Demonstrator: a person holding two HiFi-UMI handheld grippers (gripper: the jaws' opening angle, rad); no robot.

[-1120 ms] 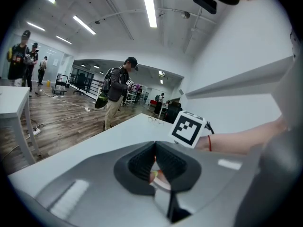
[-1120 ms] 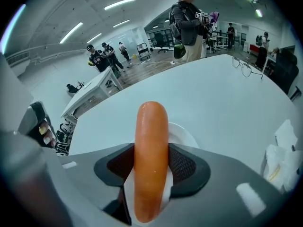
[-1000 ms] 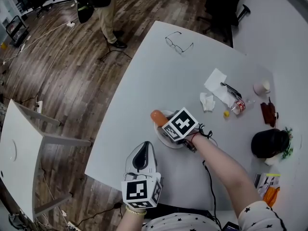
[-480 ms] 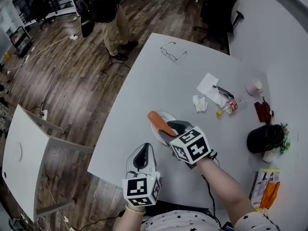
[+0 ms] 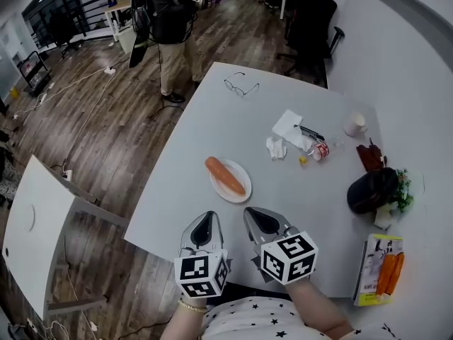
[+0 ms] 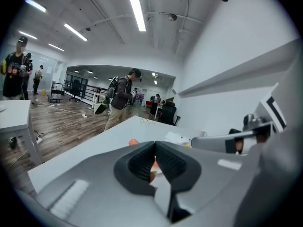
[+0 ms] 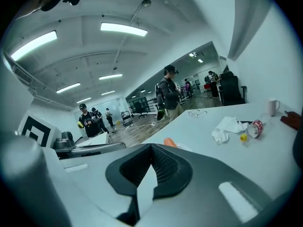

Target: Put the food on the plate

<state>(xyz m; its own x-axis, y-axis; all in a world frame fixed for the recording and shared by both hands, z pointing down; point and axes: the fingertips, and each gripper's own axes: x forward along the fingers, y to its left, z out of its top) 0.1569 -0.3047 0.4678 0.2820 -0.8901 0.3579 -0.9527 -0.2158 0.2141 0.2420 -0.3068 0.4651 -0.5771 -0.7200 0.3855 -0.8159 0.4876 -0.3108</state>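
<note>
The orange food (image 5: 225, 176) lies on the white plate (image 5: 243, 172) in the middle of the bench (image 5: 297, 204). Its long axis runs from far-left to near-right, ahead of both tongs and apart from them. The left tongs (image 5: 205, 225) and right tongs (image 5: 259, 218) sit side by side near the bench's near edge, both clenched on nothing. The right tongs are judged slightly nearer the food's near end.

Dark wood-plank floor (image 5: 92, 140), black office chairs (image 5: 311, 20), ceiling strip lights (image 6: 137, 8)
</note>
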